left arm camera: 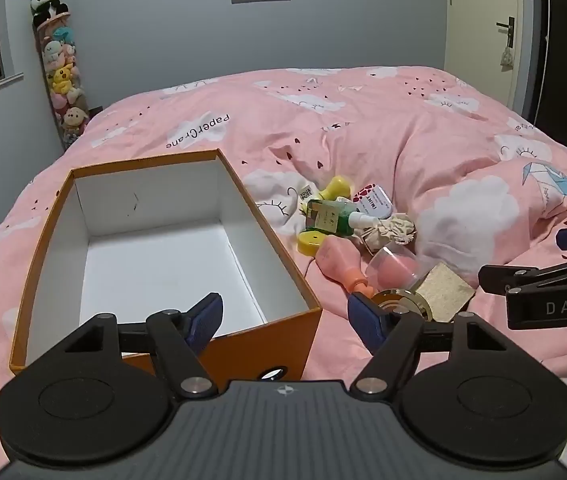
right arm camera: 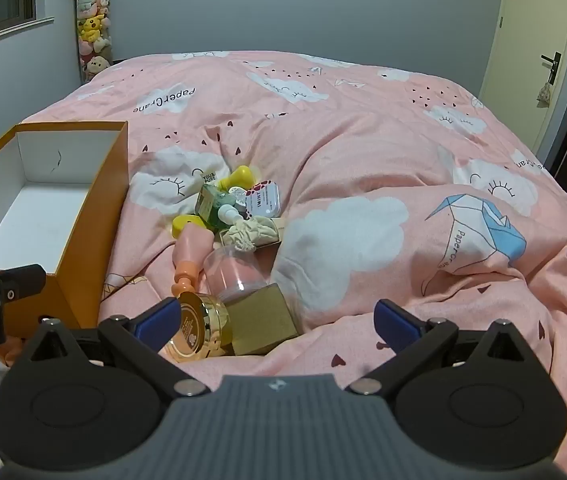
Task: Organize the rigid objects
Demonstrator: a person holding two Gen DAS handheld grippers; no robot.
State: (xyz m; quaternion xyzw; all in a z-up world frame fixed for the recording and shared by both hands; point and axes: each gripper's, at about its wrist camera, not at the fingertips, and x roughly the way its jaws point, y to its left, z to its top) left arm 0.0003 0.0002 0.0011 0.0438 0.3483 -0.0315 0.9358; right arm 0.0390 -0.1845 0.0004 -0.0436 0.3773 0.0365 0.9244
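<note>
- Orange card outside and white inside, the box [left arm camera: 171, 240] sits open on the pink bed [left arm camera: 403, 128] with nothing in it, to the left of a small pile of things.
- The pile runs away from the camera in a line: a gold-lidded jar [right arm camera: 199, 330] nearest, a gold block [right arm camera: 263, 320] touching it, then a clear cup [right arm camera: 235, 272], a pink bottle [right arm camera: 191, 248], a green bottle [right arm camera: 215, 208], a yellow piece [right arm camera: 239, 176] and a white tin [right arm camera: 261, 200] at the far end.
- The left tongs [left arm camera: 283, 316] are spread wide with nothing between them; their left tip hangs over the box and their right tip is just beside the jar.
- The right tongs [right arm camera: 279, 320] are also wide apart and hold nothing; both the jar and the gold block lie low between the tips, toward the left one, with the jar's lid facing the camera.
- Both tongs are close to the jar, but it lies inside the right pair's gap, so I judge the right hand better placed to take it.
- The box lies to the left of the pile, so any lifted item would need to travel leftward over the orange wall.
- Nothing has been put away yet by the look of the box.
</note>
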